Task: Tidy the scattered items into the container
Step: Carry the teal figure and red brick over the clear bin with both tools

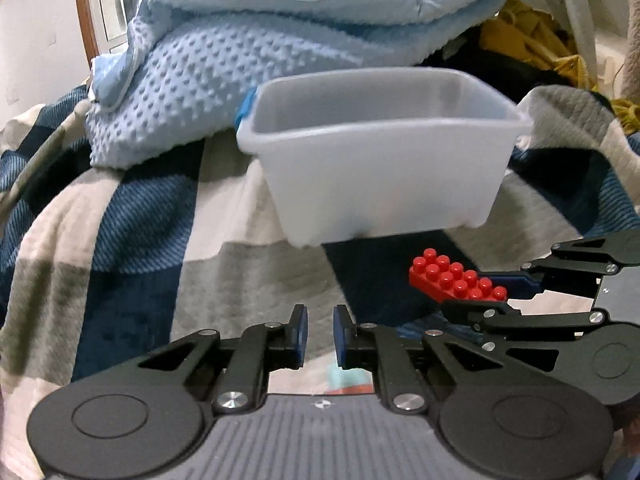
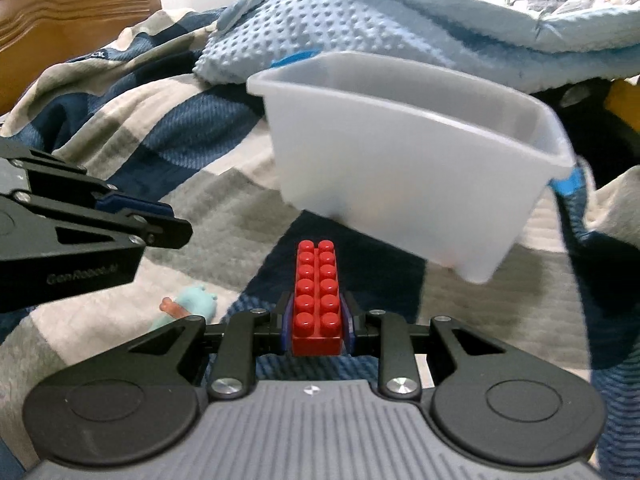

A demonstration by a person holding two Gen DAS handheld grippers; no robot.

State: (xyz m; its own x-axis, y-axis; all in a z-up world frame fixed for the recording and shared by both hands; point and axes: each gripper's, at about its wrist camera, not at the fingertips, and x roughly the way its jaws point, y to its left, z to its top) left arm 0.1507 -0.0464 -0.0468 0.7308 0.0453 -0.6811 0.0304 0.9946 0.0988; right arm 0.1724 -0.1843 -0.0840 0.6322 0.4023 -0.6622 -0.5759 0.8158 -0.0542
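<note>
1. Left wrist view: the left tool (image 1: 320, 330) hangs empty over the checked bedspread (image 1: 132, 216), its pads a little apart with nothing between them. Ahead sits the clear plastic tub (image 1: 380, 168), resting on the bed against a dotted blue blanket (image 1: 224, 64). To the right, the right tool (image 1: 486, 290) is clamped on a red brick (image 1: 456, 280), near the tub's front wall but lower than its rim.

2. Right wrist view: the brick (image 2: 316, 296) is pinched at its near end between the right tool's (image 2: 316, 326) pads and points towards the tub (image 2: 400, 184). A small teal toy (image 2: 192, 306) lies on the bedspread (image 2: 168, 128) to the left, under the left tool (image 2: 160, 216).

3. Judgement: the brick is mid-carry. Next it needs lifting above the rim, moving over the opening, then releasing. The teal toy looks like the next pick.
</note>
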